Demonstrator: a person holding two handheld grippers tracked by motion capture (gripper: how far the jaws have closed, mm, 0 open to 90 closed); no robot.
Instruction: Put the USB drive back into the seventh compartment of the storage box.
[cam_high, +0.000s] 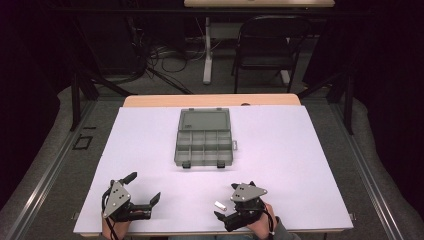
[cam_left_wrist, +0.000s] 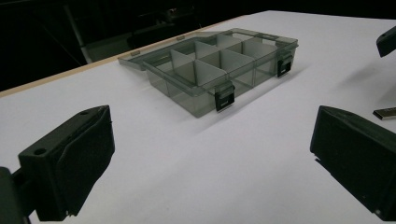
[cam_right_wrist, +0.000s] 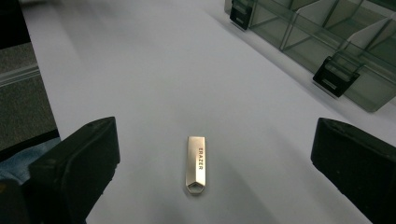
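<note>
A smoky grey compartment box (cam_high: 204, 145) lies on the middle of the white table sheet (cam_high: 300, 165), its lid (cam_high: 204, 120) folded back flat and its dividers bare. A small silver USB stick (cam_high: 220, 204) marked ERAZER (cam_right_wrist: 196, 163) rests flat near the front edge. My right gripper (cam_high: 226, 201) is open around it, jaws wide on either side and not touching (cam_right_wrist: 215, 144). My left gripper (cam_high: 144, 187) is open at the front left, nothing between its jaws (cam_left_wrist: 212, 158). It faces the box (cam_left_wrist: 210, 70), with the stick (cam_left_wrist: 385, 113) off to its right.
The box's two black latches (cam_right_wrist: 336, 74) face the front edge. Beyond the table's wooden far edge (cam_high: 210, 100) stand a dark folding chair (cam_high: 267, 45), a white desk leg (cam_high: 207, 50) and loose cables (cam_high: 165, 55) on the floor.
</note>
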